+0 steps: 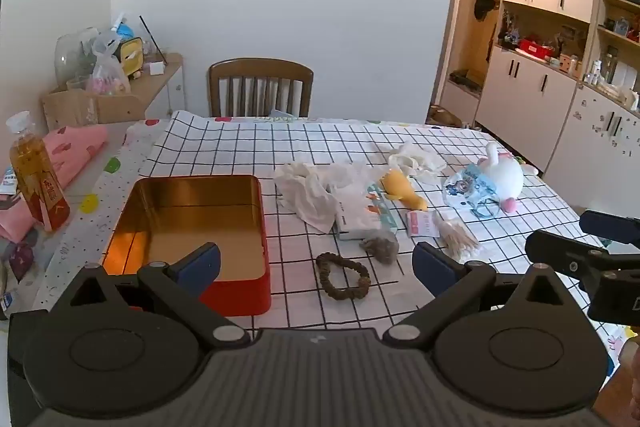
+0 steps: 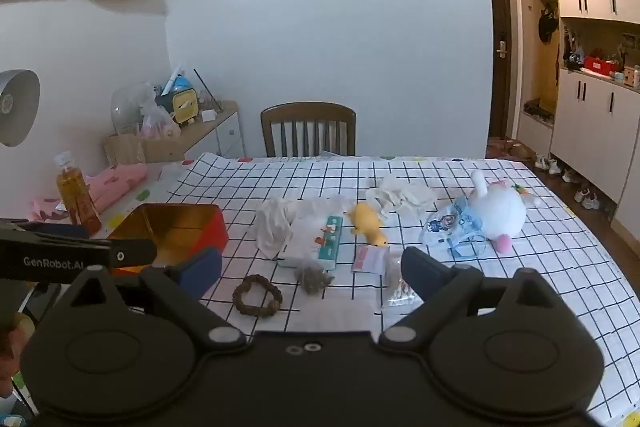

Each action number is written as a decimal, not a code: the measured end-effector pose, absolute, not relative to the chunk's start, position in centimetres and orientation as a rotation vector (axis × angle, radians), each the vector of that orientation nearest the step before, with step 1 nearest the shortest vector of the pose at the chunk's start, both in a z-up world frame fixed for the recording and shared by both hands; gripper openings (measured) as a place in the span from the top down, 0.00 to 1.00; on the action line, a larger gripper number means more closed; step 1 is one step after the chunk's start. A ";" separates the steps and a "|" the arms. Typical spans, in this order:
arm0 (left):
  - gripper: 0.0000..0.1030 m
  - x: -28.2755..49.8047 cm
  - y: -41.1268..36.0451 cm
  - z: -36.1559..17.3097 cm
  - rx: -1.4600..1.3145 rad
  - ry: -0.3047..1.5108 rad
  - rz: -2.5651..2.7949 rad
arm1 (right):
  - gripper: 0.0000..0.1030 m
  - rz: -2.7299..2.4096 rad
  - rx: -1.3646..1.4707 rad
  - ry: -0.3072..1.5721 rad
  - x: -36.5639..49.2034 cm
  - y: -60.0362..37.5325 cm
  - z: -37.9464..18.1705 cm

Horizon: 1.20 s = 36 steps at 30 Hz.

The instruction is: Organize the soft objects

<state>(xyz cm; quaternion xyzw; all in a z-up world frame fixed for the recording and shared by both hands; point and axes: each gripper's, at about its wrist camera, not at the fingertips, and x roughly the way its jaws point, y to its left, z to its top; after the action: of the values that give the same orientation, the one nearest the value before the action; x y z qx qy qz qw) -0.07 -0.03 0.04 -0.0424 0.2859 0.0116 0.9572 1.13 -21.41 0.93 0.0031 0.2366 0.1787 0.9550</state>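
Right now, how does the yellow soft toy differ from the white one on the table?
The yellow toy looks smaller and slimmer than the white toy, which is rounder and bulkier. The yellow toy is one colour; the white toy has pink parts. The yellow toy lies near the middle of the table beside a tissue pack; the white toy lies further right against a clear printed bag. Both lie on their sides, untouched.

Right tool (image 2: 312,273) hangs low over the near edge of the bench (image 2: 560,267), fingers spread wide, nothing between them. Red tin (image 2: 176,231) sits open at left, gold inside. Brown bead bracelet (image 2: 257,295) lies just ahead. Farther back: crumpled white cloth (image 2: 276,223), yellow plush (image 2: 366,223), white plush toy (image 2: 498,213) at right. Left tool (image 2: 72,255) juts in from the left edge.
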 end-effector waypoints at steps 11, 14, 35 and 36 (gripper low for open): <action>0.00 -0.4 -0.4 0.2 -0.092 0.588 -0.001 | 0.07 0.344 0.026 0.490 1.5 -21.5 0.5; 0.00 -0.4 -0.5 0.2 -0.094 0.589 -0.010 | 0.07 0.343 0.023 0.499 1.5 -21.3 0.6; 0.00 -0.8 -0.2 0.2 -0.111 0.573 -0.040 | 0.10 0.378 0.004 0.481 1.0 -20.6 1.4; 0.00 -0.8 -0.2 0.2 -0.112 0.572 -0.042 | 0.10 0.379 0.004 0.479 1.0 -20.7 1.4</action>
<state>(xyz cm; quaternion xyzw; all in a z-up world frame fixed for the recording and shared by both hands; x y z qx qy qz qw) -0.78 -0.20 0.23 -0.0554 0.2817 -0.0209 0.9577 0.98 -20.66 1.39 0.0022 0.2356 0.1865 0.9538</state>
